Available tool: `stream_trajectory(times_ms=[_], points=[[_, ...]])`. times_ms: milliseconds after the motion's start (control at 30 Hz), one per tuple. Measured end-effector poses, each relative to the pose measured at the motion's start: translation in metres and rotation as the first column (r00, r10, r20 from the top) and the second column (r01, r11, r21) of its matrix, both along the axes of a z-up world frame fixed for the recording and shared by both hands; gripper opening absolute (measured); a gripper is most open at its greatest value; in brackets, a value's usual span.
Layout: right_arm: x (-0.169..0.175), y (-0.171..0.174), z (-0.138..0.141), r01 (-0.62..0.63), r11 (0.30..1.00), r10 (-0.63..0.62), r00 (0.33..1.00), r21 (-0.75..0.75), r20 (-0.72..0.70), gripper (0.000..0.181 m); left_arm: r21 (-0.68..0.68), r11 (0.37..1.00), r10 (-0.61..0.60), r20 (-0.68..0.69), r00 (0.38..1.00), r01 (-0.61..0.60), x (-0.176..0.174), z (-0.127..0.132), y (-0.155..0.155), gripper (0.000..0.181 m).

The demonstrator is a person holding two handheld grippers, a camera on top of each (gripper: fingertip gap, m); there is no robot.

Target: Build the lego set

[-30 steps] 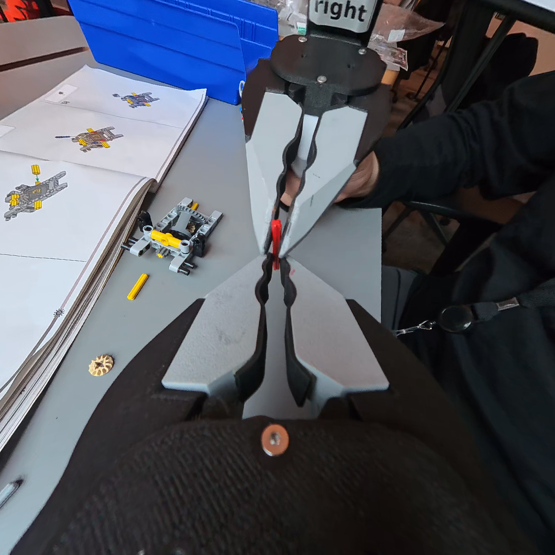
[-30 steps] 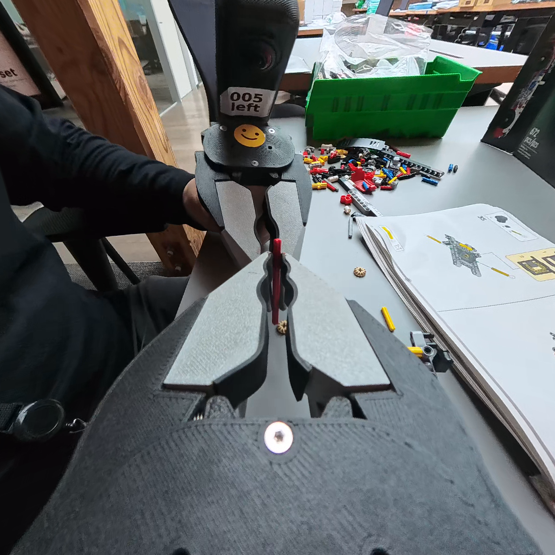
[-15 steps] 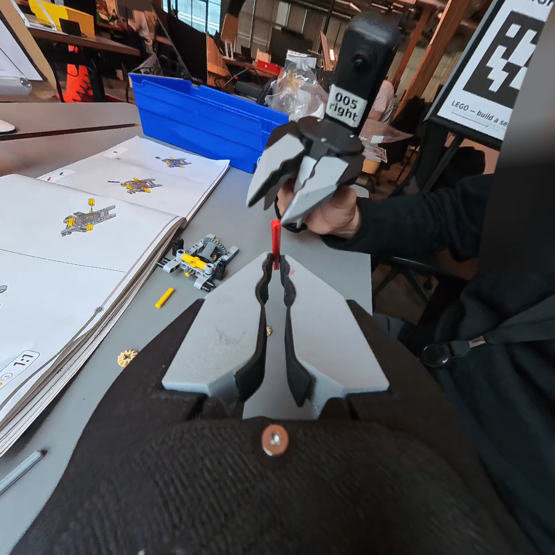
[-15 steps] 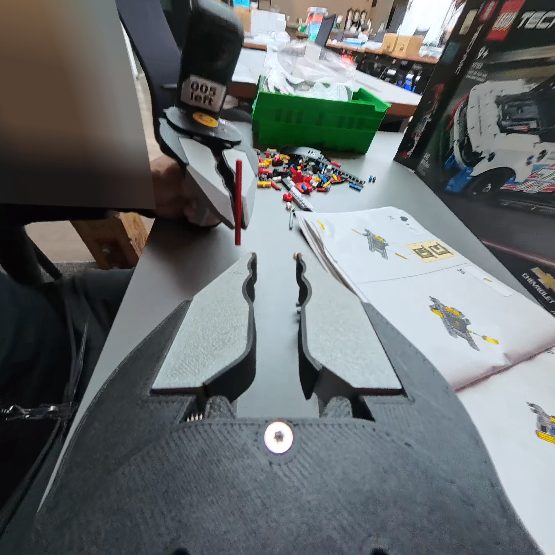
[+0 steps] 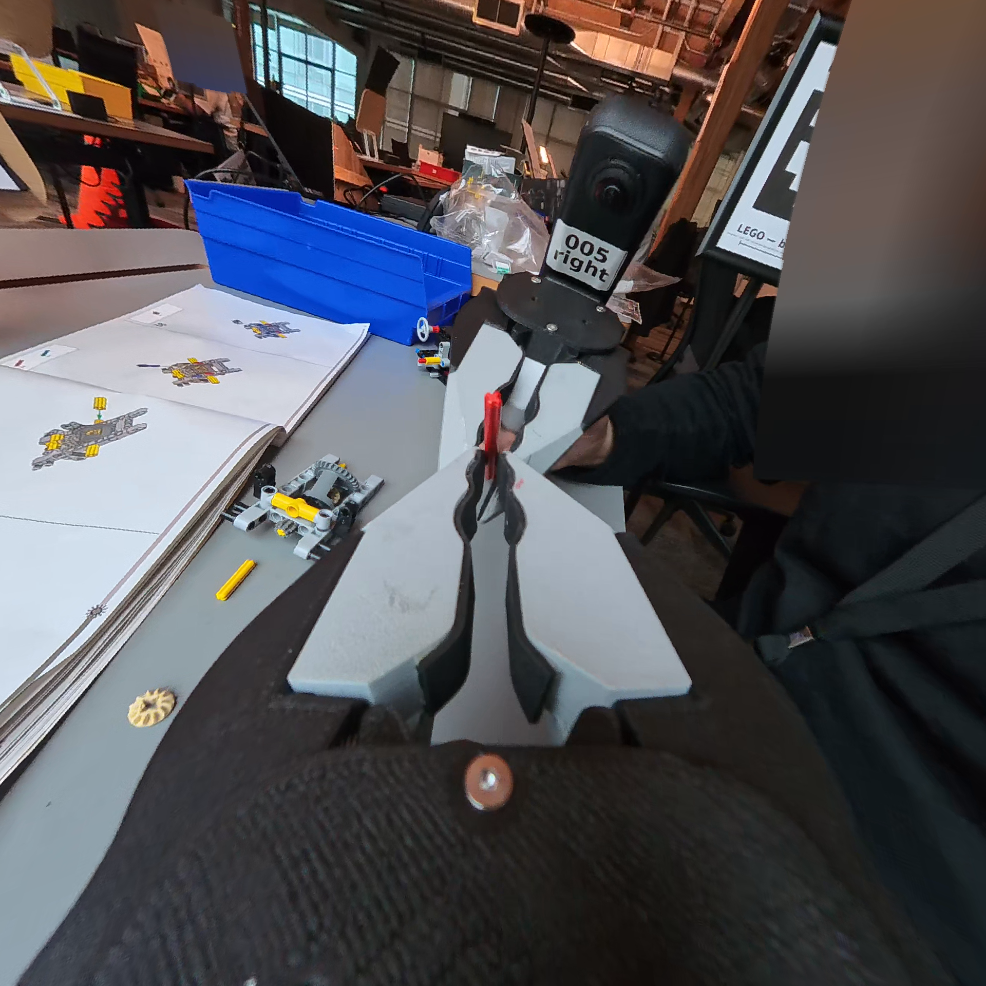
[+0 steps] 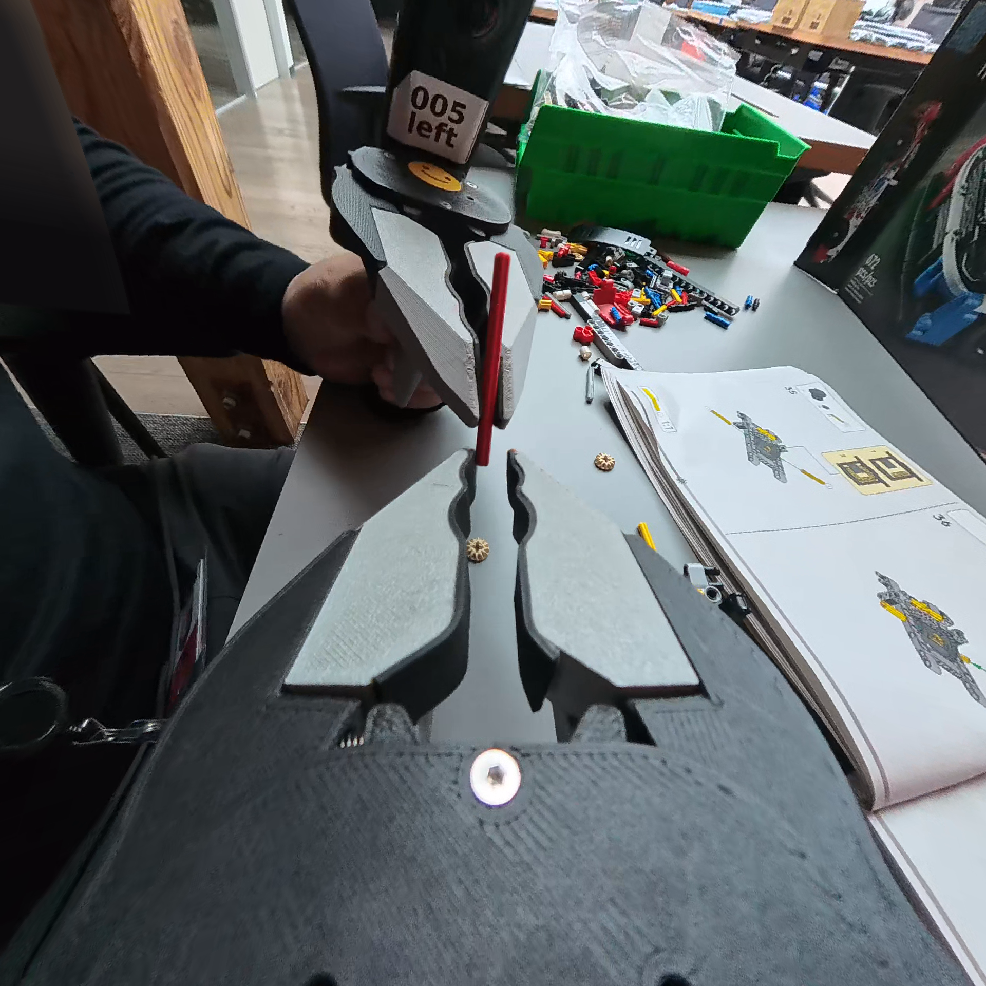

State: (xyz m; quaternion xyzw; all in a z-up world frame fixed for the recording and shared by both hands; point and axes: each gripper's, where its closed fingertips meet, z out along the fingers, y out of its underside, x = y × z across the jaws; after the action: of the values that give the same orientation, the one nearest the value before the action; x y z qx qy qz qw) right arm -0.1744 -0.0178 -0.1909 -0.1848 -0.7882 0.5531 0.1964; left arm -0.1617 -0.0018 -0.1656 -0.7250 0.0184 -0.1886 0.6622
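Observation:
My left gripper [image 5: 490, 464] is shut on a thin red axle [image 5: 491, 427] and holds it upright above the table's near edge. In the right wrist view the left gripper [image 6: 488, 421] grips the red axle [image 6: 493, 352] near its lower end. My right gripper [image 6: 491, 459] is open, and its left fingertip is right beside the axle's bottom tip. It faces the left gripper tip to tip in the left wrist view [image 5: 512, 437]. A partly built grey and yellow assembly [image 5: 312, 501] lies on the table beside the instruction booklet [image 5: 106, 480].
A yellow axle [image 5: 236, 580] and a tan gear [image 5: 152, 708] lie loose near the booklet. A second tan gear [image 6: 604, 461] lies farther off. A pile of loose parts [image 6: 629, 293] sits before a green bin [image 6: 640, 176]. A blue bin [image 5: 331, 267] and the set's box [image 6: 933, 213] stand at the back. Only a small space, under 4 cm, lies between the two pairs of fingers. The tan gear [image 5: 152, 708] is about 12 cm from my right fingertips. Seen from the right wrist view [image 6: 603, 459] as well.
One second ago both grippers were shut on the red axle. The right gripper let go, opened and drew back, and now its open tips are close to the axle again.

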Motion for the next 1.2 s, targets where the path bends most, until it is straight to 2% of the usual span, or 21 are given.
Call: stream_trajectory(times_ms=[233, 500, 967, 1100, 1200], points=[[0.002, -0.001, 0.004, -0.011, 1.0, 0.011, 1.0, -0.014, -0.01, 0.0, 0.019, 1.0, 0.008, 0.012, 1.0, -0.009, -0.002, 0.003, -0.001, 0.001], [0.004, 0.002, 0.013, -0.016, 0.999, 0.014, 0.999, -0.051, -0.039, 0.003, 0.028, 1.0, 0.008, 0.02, 1.0, -0.009, -0.002, 0.004, -0.002, 0.002], [0.004, 0.005, 0.007, -0.015, 1.0, 0.015, 1.0, -0.018, -0.023, 0.001, 0.023, 1.0, 0.013, 0.014, 1.0, -0.013, -0.004, 0.003, -0.003, 0.002], [-0.001, 0.012, -0.002, 0.018, 0.999, -0.017, 1.0, 0.039, -0.019, 0.001, 0.0, 0.999, 0.038, -0.02, 0.999, -0.038, -0.018, 0.0, -0.015, 0.011], [-0.011, 0.021, -0.016, 0.075, 0.991, -0.077, 0.997, 0.113, 0.009, 0.001, -0.119, 0.993, 0.015, -0.082, 0.997, -0.025, -0.03, -0.015, -0.031, 0.024]])
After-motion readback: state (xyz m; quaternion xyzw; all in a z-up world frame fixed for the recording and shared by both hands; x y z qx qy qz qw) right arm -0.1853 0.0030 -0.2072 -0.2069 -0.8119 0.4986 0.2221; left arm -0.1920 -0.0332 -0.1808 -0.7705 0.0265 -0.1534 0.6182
